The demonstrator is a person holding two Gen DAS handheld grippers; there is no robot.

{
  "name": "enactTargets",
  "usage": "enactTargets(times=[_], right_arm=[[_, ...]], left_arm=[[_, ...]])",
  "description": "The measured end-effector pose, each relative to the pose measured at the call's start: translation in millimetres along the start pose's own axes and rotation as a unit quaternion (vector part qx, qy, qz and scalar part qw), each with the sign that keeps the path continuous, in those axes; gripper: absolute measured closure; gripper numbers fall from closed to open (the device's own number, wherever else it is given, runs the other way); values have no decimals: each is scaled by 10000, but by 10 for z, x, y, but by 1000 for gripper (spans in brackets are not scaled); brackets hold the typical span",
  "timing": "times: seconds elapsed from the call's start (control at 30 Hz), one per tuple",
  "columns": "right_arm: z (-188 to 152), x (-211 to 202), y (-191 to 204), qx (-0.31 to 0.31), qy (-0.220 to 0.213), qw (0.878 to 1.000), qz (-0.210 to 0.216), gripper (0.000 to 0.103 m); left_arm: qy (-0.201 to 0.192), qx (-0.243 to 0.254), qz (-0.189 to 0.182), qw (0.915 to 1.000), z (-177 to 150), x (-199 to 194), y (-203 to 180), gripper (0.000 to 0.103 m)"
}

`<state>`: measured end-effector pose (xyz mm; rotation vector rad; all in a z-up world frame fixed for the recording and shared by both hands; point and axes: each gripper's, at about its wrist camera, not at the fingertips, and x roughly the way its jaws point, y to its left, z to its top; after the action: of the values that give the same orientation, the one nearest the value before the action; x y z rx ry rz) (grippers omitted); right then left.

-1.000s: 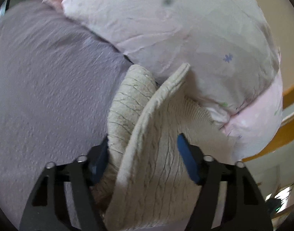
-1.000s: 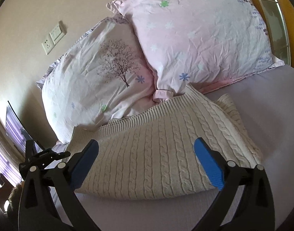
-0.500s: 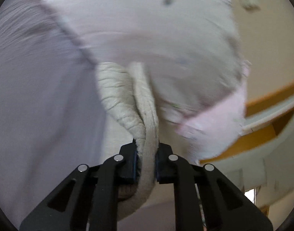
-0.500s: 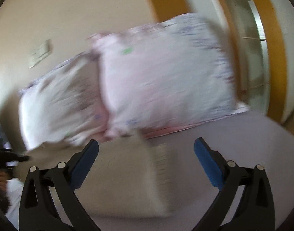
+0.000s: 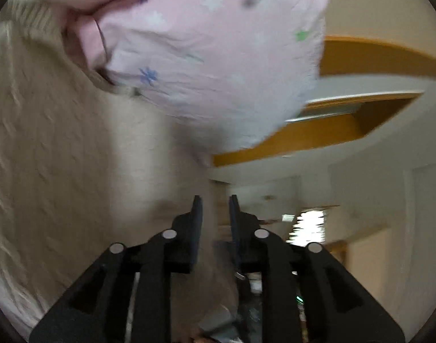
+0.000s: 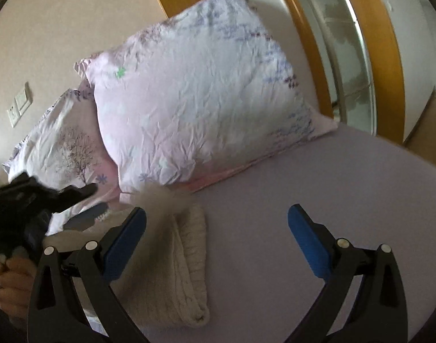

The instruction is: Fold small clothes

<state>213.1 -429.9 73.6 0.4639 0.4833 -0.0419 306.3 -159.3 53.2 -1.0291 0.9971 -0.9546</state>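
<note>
The cream knit sweater (image 6: 186,268) lies folded on the bed (image 6: 317,194), left of and partly under the right gripper (image 6: 218,237), whose jaws stand wide apart holding nothing. The left gripper (image 5: 213,223) shows a narrow gap between its jaws; whether any cloth sits in it I cannot tell (the view is blurred), though sweater (image 5: 52,131) fills the space to their left. The likely risk: a loose flap (image 6: 160,197) springs open beside the pillow (image 6: 206,108), undoing the fold. Half a second ago the left jaws pinched a thick roll of knit; now that roll is gone from between them.
</note>
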Motion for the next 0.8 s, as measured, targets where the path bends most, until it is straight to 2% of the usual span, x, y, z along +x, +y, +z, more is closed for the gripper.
enactTargets(times=[0.07,0.13,0.17,0.2,0.23,0.3,0.4,0.47,0.57,0.67,0.7,0.73,0.8], right_arm=[[11,63,-110,405,275,9981,384,2],[24,196,-233,961,708,9885,930,2],[24,262,-265,1158,902,9824,1152,2],[31,342,-282,1305,1094,9762,1342,2],[31,429,-279,1377,1316,9712,1434,2],[25,712,-207,1395,2066,9590,1349,2],[-18,1049,-63,1263,2844,9423,1232,2],[-62,1178,20,1220,3104,9349,1210,1],[-85,1222,122,1006,3123,9375,1162,1],[-136,1228,204,856,3075,9389,1289,3],[-162,1231,241,814,3055,9391,1345,13],[-174,1252,255,787,3064,9387,1373,15],[-205,1278,286,695,3044,9402,1363,55]], left_arm=[[-298,315,61,9990,-31,-348,-32,83],[-679,650,558,9940,-46,-787,-44,65],[-909,872,1059,9864,-59,-1009,-44,53],[-1129,1108,1645,9736,-84,-1214,-39,48],[-1211,1263,2009,9638,-94,-1315,-25,46],[-1196,1332,2387,9545,-88,-1471,46,38],[-914,1260,2628,9522,-139,-1461,197,34],[-735,1316,2828,9473,-167,-1379,258,33],[-569,1410,3090,9388,-225,-1224,321,32],[-439,1390,3125,9387,-247,-1095,411,28],[-397,1364,3128,9391,-252,-1035,406,28],[-362,1326,3105,9406,-268,-1057,425,28],[-372,1237,2934,9472,-276,-974,485,28]])
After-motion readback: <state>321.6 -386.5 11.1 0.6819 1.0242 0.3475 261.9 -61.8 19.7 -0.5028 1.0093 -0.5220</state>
